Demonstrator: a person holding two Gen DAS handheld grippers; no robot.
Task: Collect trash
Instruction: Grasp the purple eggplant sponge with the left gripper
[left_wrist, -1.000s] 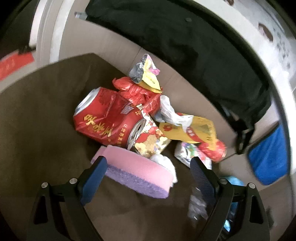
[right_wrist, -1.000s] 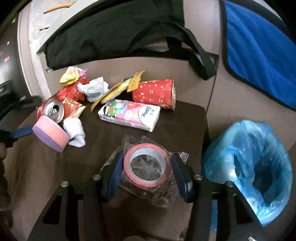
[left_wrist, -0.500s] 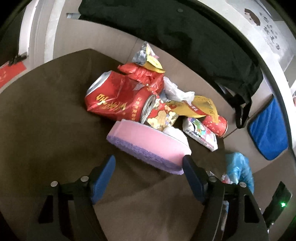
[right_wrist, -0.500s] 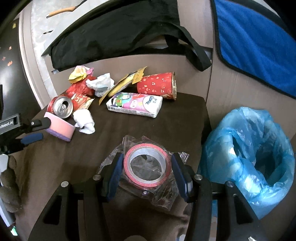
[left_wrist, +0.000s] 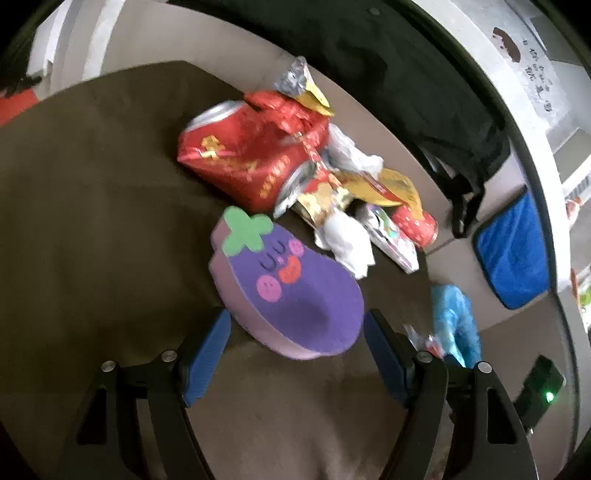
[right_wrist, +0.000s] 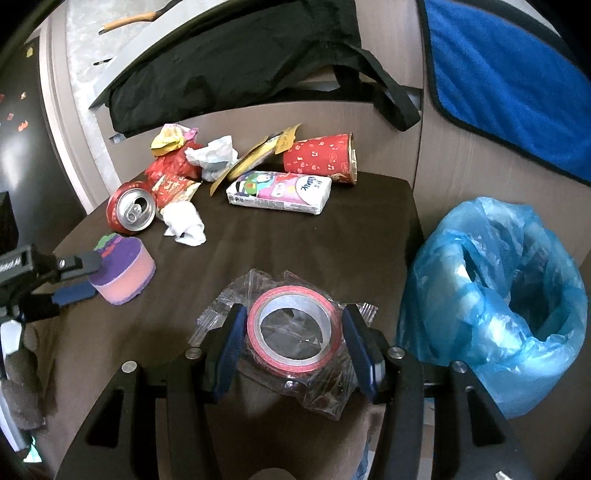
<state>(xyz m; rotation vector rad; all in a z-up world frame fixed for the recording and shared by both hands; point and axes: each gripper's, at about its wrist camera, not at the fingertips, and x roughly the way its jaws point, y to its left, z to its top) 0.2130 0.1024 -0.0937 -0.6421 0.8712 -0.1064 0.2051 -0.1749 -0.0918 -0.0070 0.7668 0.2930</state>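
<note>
Clearly most of the collecting is not done yet. The right gripper (right_wrist: 293, 341) is clamped on a roll of red tape (right_wrist: 293, 332) in clear crinkled wrapping, held just beside the blue bin bag (right_wrist: 495, 306), which stands open off the table's right edge; nothing from the pile shows inside it. The left gripper (left_wrist: 295, 354) has its blue pads either side of an aubergine-shaped sponge (left_wrist: 291, 291), pressed to its flanks and lifting it tilted off the brown table (left_wrist: 92, 221). Left lying are the red can (right_wrist: 131, 212), a white crumpled tissue (right_wrist: 184, 223), a tissue pack (right_wrist: 279, 192), a red paper cup (right_wrist: 321, 158) on its side and several wrappers.

From the left wrist I see the sponge's purple face with its green stalk and smiling features. Only the right wrist view shows the bag's open mouth, the can's opened top and the sponge's pink side.
</note>
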